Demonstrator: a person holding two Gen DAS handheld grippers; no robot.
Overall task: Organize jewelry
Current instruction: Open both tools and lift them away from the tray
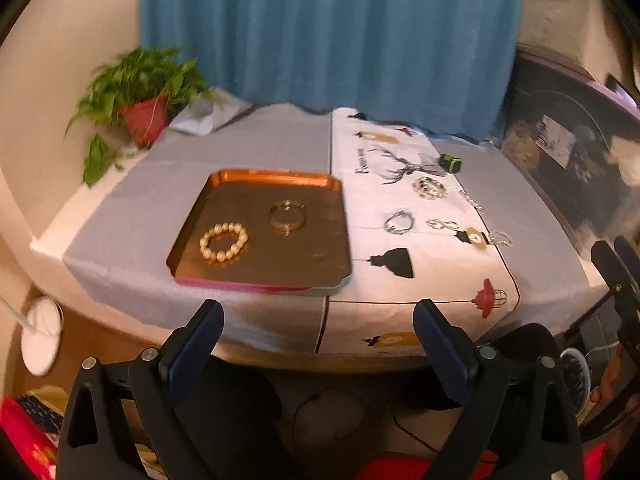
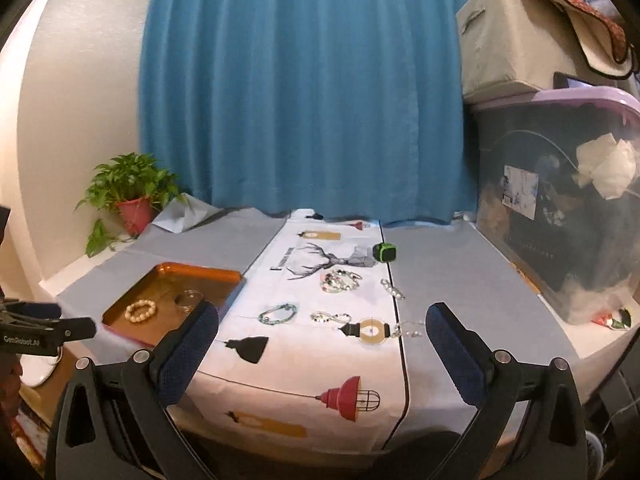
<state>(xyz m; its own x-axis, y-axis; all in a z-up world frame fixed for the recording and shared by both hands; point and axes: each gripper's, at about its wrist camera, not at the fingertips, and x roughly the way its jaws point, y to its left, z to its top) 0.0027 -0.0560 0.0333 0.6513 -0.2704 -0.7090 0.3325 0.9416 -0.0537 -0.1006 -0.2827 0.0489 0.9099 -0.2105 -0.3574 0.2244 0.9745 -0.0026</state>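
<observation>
Table [image 1: 532, 216] ahead of my grippers, under grey cloth [image 1: 256, 140] and a printed runner [image 1: 400, 280]. On it: copper tray [image 1: 192, 220] ahead-left, plant pot [image 1: 145, 119] far left, storage bin [image 2: 560, 216] right, bracelets [image 2: 340, 280] on runner.

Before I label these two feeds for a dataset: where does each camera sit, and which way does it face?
Left wrist: on the left claw, off the table's near edge, tilted down at the copper tray; its own fingers show, the other claw at right.
Right wrist: on the right claw, looking flatter at the printed cloth and curtain; own fingers show.
Shared: tray, pearl bracelet, plant.
</observation>
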